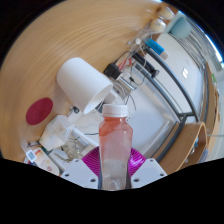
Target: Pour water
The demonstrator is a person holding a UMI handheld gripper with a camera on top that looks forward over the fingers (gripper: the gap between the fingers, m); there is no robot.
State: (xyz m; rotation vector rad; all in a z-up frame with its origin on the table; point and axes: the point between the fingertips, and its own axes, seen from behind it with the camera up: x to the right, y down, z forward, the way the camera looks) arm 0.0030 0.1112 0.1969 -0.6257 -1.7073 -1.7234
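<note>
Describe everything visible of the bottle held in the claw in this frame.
The bottle looks like clear plastic, filled with pinkish liquid up to its shoulder, and bears a white cap. It appears upright along the claw, whose two fingers press its lower body from either side, with the magenta pads against it. Its base is hidden between the fingers. Its cap sits just below the open mouth of a tilted white cup; whether they touch cannot be told.
</note>
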